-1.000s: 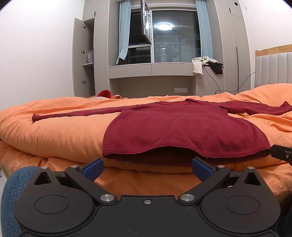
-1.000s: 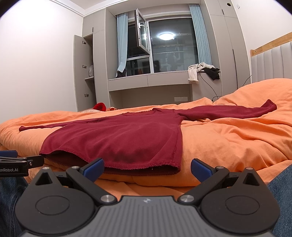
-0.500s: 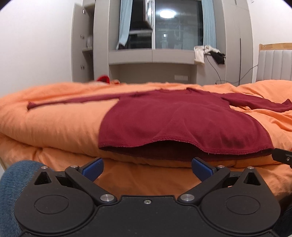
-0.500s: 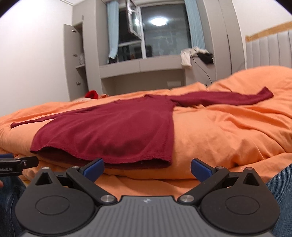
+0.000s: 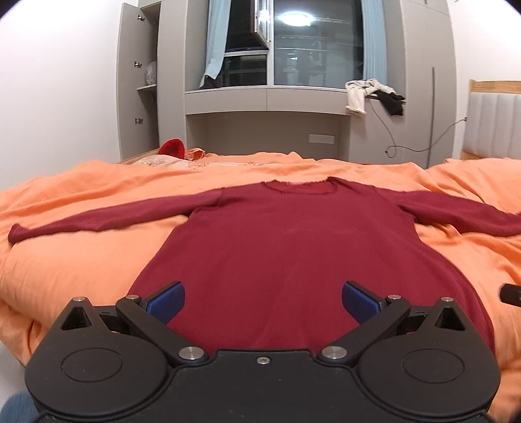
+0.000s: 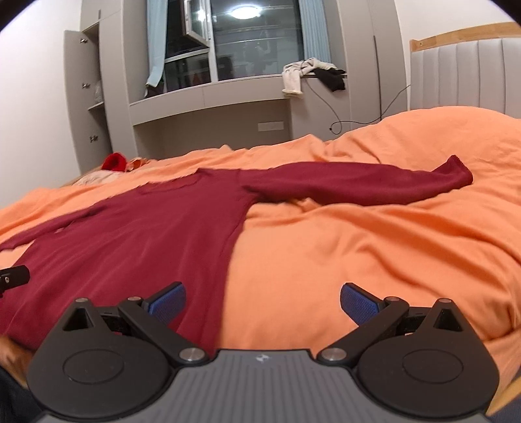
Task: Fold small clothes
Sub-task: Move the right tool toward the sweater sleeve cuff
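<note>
One orange duvet covers the whole bed, and on it a dark red long-sleeved sweater lies flat, both sleeves stretched out to the sides, neckline away from the cameras. Over its lower body the left gripper has its fingers spread wide, holding nothing. Beside it, the right gripper is equally wide apart and empty, straddling the sweater's right side edge. Beyond the bed, pale and black clothes hang over the grey window ledge.

bright ceiling lamp glare, fisheye-warped edges, slight blur.
</note>
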